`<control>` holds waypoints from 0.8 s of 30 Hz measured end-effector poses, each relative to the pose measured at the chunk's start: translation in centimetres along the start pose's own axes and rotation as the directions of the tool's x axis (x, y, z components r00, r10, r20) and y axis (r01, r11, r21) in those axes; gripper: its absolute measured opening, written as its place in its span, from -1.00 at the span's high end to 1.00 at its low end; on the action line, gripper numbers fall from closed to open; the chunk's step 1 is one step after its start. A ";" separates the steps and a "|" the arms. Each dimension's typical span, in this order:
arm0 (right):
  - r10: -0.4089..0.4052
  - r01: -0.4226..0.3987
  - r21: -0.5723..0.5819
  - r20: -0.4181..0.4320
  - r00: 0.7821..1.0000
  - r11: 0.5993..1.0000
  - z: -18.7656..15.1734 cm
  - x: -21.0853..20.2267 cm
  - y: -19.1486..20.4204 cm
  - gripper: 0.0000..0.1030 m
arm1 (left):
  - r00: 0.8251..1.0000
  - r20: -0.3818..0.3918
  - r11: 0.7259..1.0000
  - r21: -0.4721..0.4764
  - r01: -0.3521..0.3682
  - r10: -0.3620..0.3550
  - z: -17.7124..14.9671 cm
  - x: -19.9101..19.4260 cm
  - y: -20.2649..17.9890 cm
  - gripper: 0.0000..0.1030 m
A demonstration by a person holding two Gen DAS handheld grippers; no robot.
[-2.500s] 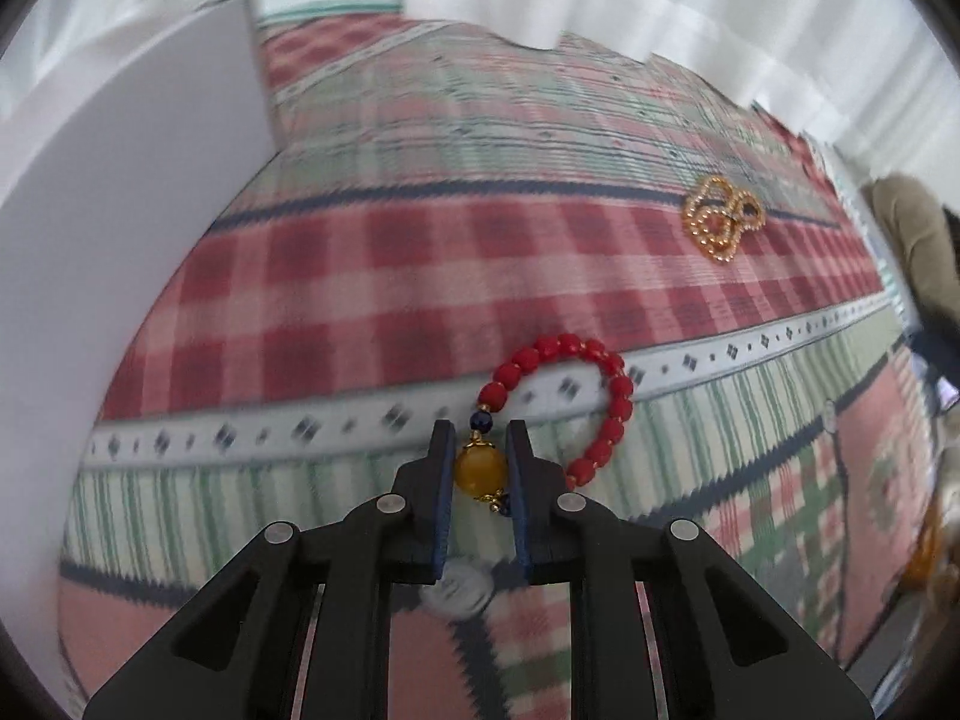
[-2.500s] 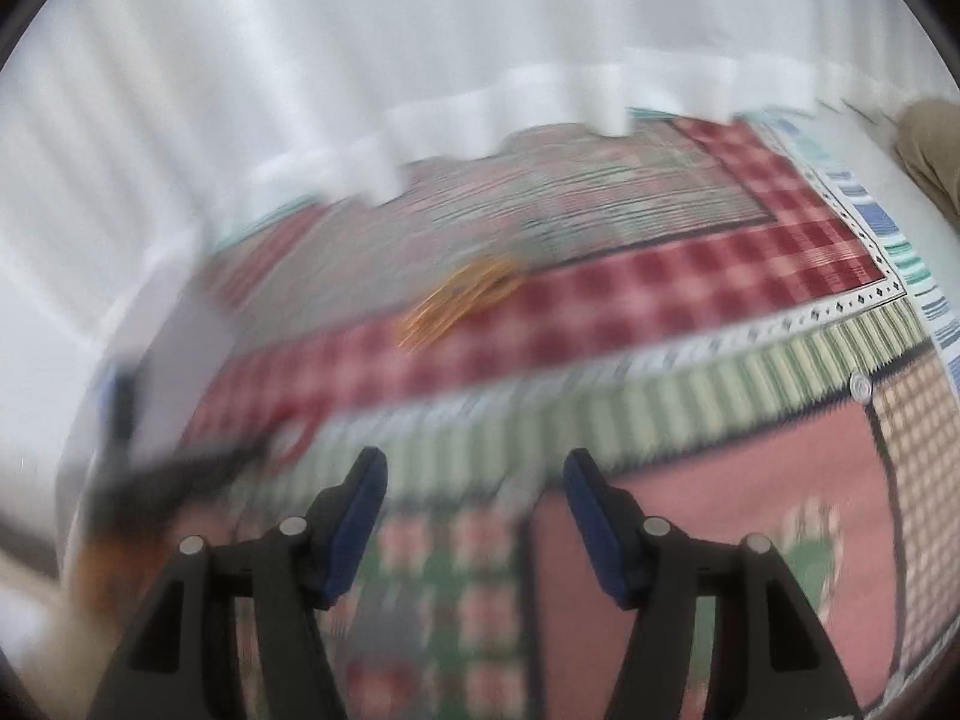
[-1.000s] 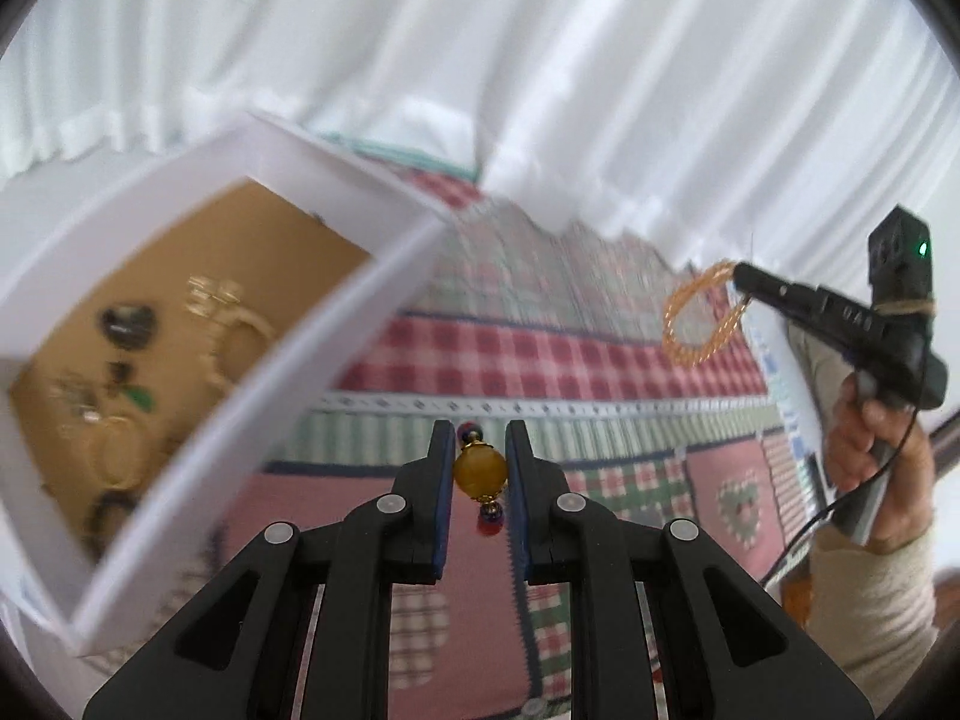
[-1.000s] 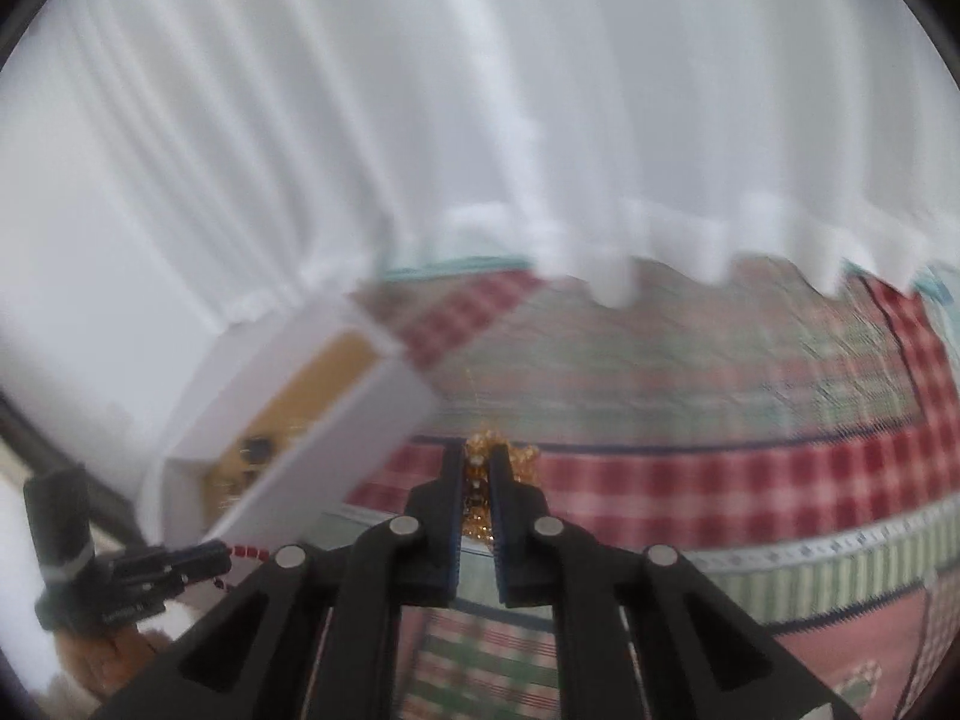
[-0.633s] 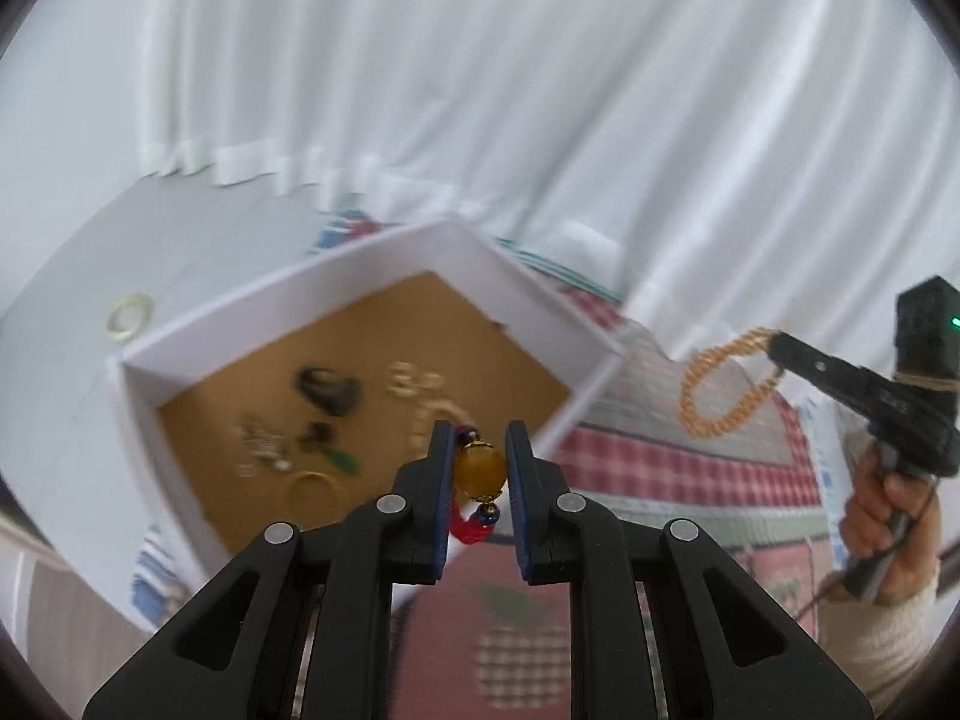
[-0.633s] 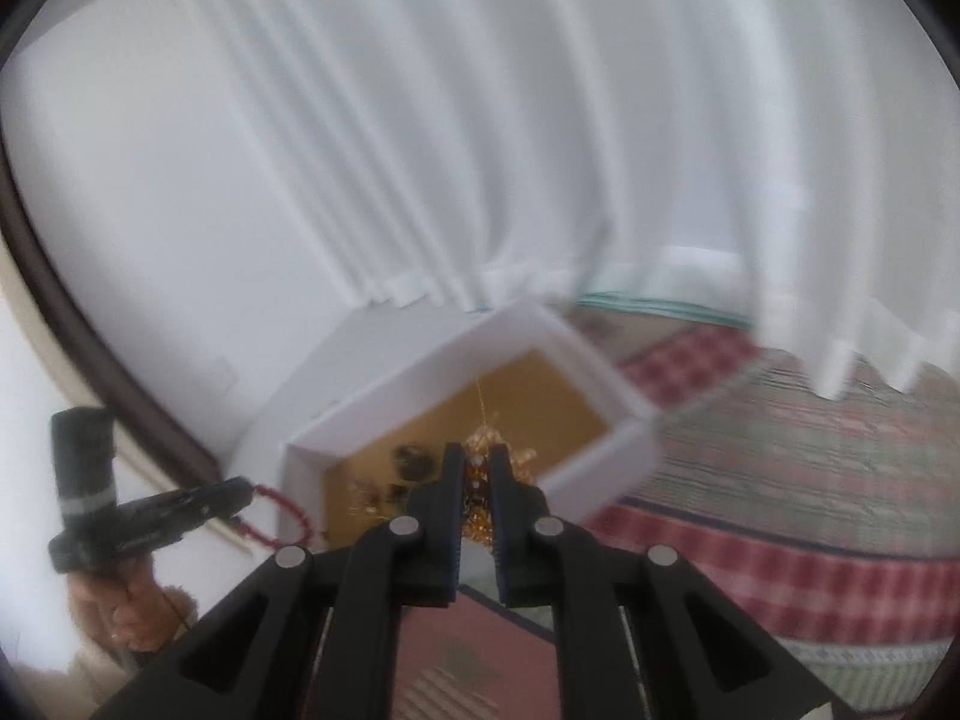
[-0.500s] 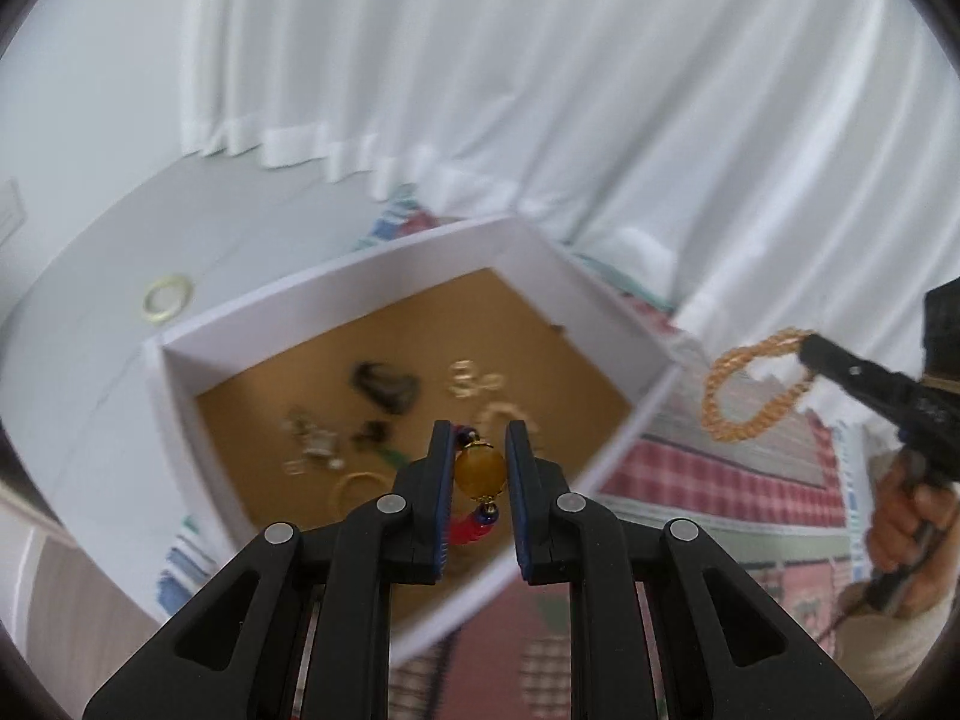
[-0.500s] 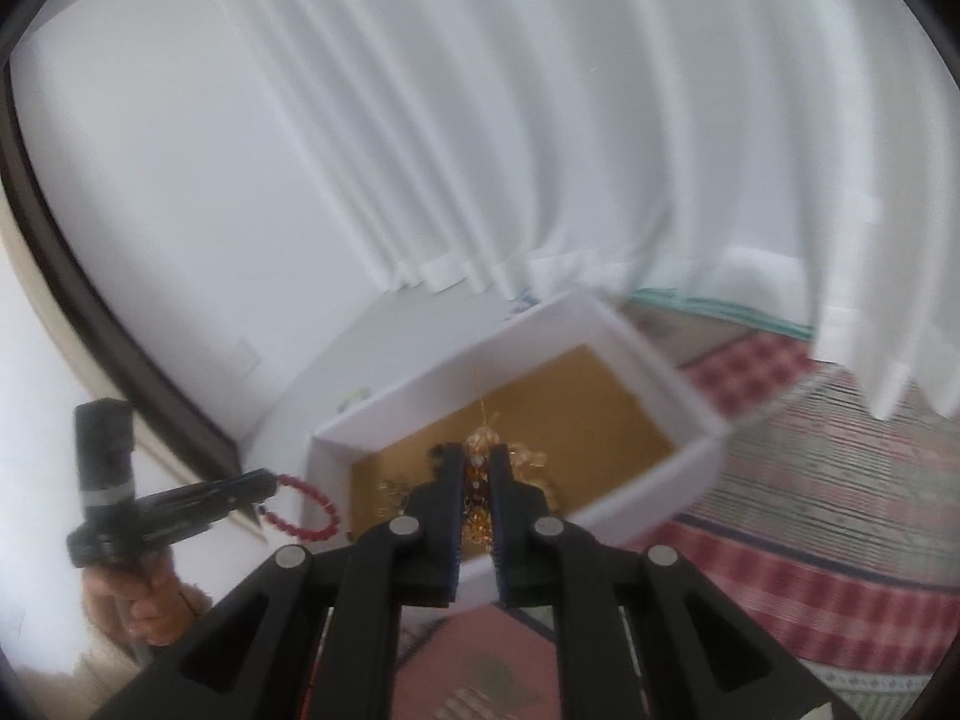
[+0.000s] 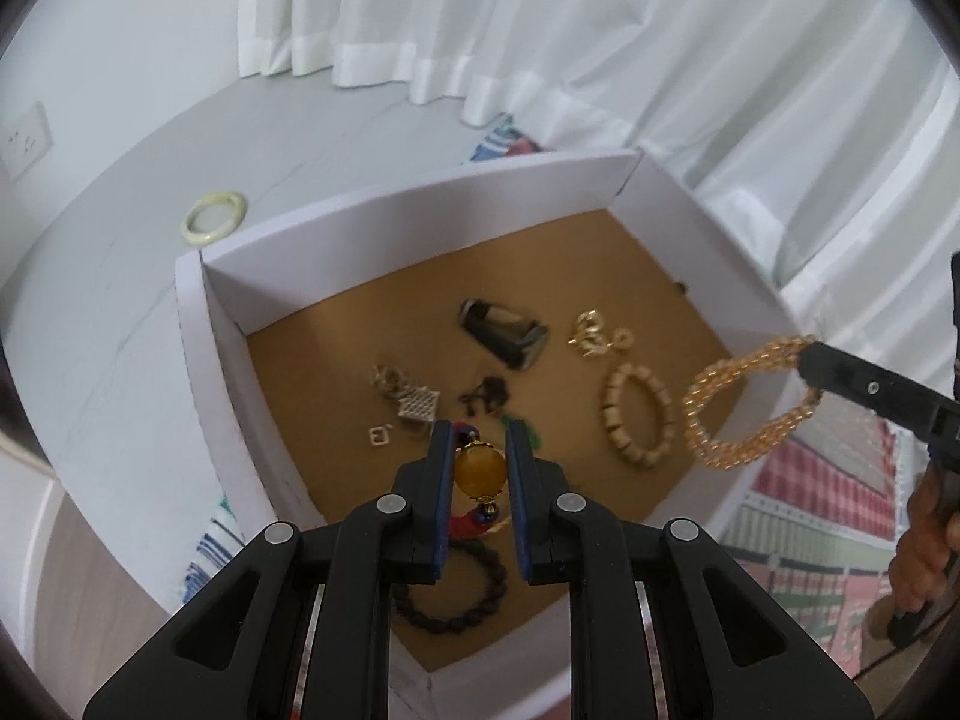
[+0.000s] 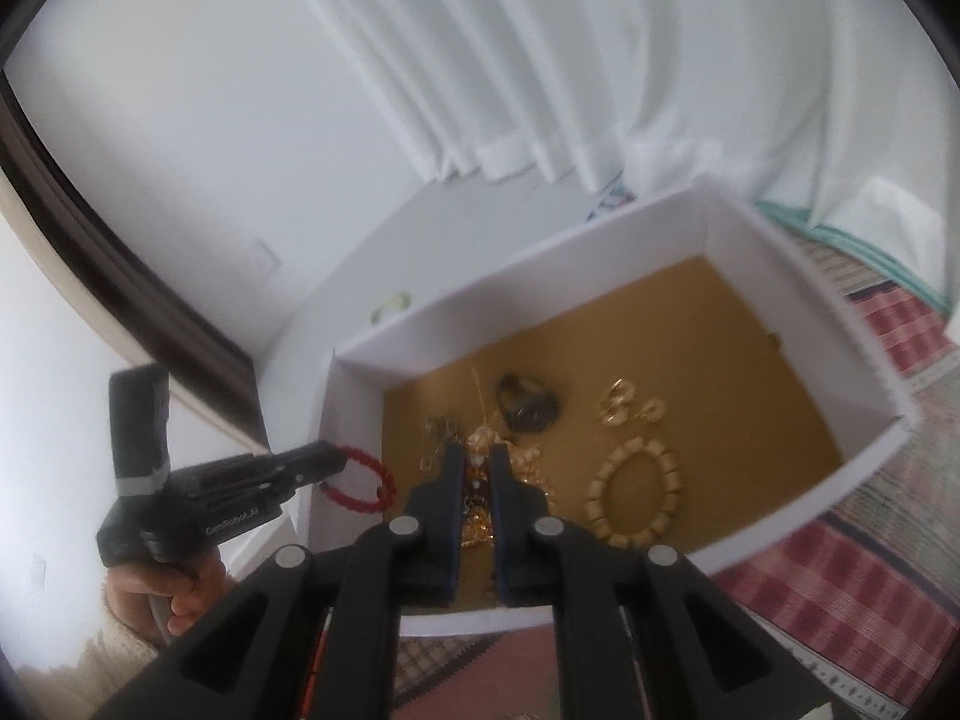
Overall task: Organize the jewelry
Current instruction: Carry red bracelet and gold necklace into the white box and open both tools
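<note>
step: drop-off over white box [image 9: 420, 204] | left claw [image 9: 478, 474] clamped on red bracelet [image 10: 360, 483] | right claw [image 10: 477, 480] clamped on gold bracelet [image 9: 738, 414] | next: lower inside box, part jaws

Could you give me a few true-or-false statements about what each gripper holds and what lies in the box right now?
1. The left gripper is shut on the red bracelet's amber bead. True.
2. The right gripper is open and empty. False: it is shut on the gold bead bracelet.
3. The white box already holds a cream bracelet. True.
4. The pale green bangle lies inside the box. False: it lies on the floor outside.
</note>
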State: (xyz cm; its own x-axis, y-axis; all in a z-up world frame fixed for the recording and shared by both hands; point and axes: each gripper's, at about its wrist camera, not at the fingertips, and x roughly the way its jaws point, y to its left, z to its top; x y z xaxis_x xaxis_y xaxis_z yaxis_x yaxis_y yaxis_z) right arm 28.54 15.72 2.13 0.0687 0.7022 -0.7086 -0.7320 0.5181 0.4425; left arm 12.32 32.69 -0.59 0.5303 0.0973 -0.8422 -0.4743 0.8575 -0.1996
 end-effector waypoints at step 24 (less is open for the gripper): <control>-0.361 0.359 -0.197 0.029 0.932 0.912 -4.4 2.6 1.8 -0.52 | 0.926 0.200 0.946 -0.019 -0.322 0.319 -3.9 -2.2 -3.3 -0.96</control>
State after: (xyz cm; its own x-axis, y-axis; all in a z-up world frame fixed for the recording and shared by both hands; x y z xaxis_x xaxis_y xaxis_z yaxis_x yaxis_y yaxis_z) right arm 24.42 16.34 -1.33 0.3474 0.4818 -0.8045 -0.7767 0.6285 0.0410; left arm 9.96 27.71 -0.04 0.4800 0.4648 -0.7440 -0.6334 0.7704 0.0727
